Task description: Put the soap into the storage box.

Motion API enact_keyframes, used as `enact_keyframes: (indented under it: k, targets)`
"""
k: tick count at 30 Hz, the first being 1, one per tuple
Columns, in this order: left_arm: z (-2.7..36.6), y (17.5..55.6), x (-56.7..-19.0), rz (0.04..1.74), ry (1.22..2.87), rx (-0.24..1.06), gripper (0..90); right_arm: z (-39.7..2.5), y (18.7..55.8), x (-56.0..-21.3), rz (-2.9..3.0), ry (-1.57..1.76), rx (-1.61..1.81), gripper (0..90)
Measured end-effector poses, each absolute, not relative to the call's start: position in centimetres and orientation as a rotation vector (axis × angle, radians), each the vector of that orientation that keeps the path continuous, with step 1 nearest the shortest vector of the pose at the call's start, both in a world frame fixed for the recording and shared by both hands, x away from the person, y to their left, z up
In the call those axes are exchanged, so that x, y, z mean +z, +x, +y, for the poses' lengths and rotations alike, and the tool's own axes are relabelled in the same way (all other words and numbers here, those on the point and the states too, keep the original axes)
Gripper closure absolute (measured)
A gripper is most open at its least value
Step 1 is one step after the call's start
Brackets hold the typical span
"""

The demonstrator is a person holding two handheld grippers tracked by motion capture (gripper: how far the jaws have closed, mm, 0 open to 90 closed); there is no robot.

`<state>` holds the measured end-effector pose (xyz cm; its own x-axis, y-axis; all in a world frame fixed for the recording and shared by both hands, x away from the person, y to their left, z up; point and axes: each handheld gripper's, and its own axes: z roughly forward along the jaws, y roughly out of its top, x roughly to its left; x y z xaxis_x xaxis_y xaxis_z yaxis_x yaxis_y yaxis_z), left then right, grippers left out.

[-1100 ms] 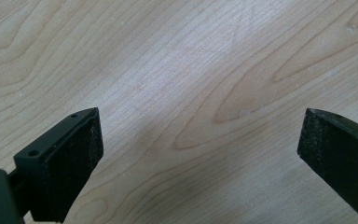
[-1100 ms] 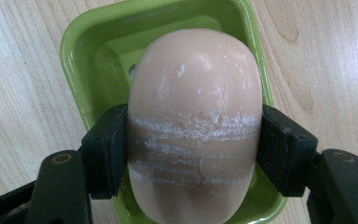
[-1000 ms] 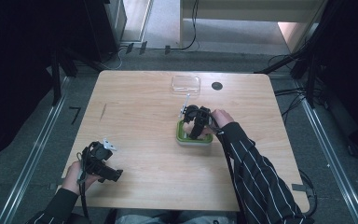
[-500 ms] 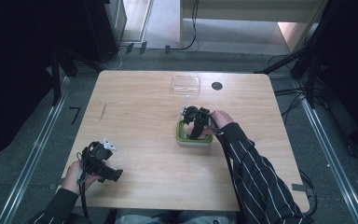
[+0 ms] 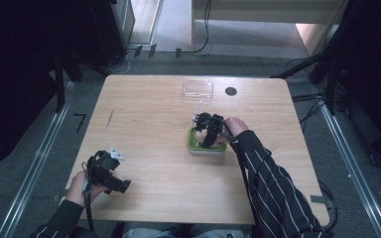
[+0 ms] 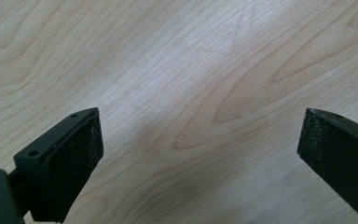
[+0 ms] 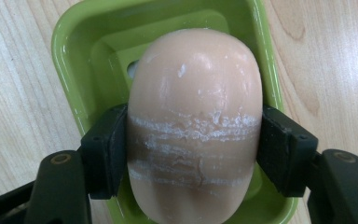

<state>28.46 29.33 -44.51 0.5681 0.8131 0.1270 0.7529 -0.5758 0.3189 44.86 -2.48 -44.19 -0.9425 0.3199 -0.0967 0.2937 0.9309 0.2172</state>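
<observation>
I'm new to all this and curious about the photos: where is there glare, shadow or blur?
High view: dark surroundings, while the table is evenly lit. Left gripper view: a pale sheen on the wood, soft shadow between the jaws. Right gripper view: sharp, with glossy highlights on the green dish and the soap.

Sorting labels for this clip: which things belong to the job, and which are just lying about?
In the job:
soap bar
green soap dish
right gripper, clamped on the soap

Lying about:
clear lid
black disc
left gripper, open over bare table
</observation>
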Motion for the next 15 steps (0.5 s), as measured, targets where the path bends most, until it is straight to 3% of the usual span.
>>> enact_keyframes:
  k: [15]
  targets:
    - [29.3,28.45,-44.51,1.308,2.574,0.389,0.5,-2.65,44.95,-44.28,2.96,0.501,0.325,32.4]
